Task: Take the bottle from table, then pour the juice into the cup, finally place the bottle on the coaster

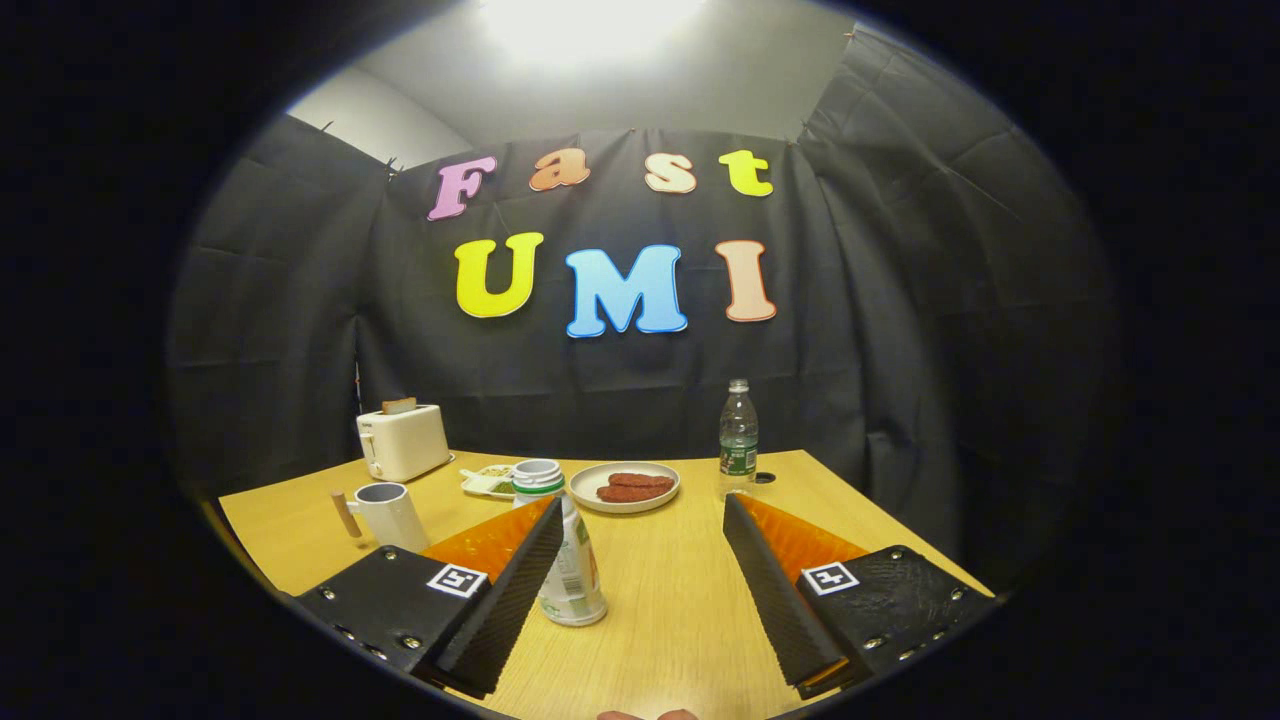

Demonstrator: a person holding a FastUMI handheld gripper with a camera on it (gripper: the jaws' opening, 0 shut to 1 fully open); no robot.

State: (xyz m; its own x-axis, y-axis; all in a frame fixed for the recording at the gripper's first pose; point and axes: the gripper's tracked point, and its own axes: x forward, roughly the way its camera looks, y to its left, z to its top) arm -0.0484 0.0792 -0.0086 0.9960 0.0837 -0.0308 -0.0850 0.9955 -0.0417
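Observation:
A white juice bottle (572, 570) with a green label and a white cap stands upright on the wooden table (670, 600). It is between my fingers, close against the inner side of the left finger, which hides part of it. My gripper (642, 505) is open, with a wide gap from the bottle to the right finger. A white cup (388, 513) with a wooden handle stands beyond the left finger, to its left. A small dark round coaster (764, 478) lies at the far side of the table, beside a water bottle.
A plate (625, 500) with pieces of reddish food sits just beyond the fingertips. A clear water bottle (738, 440) stands at the back right, a white toaster (403, 441) at the back left, and a small dish of food (487, 483) beside the plate.

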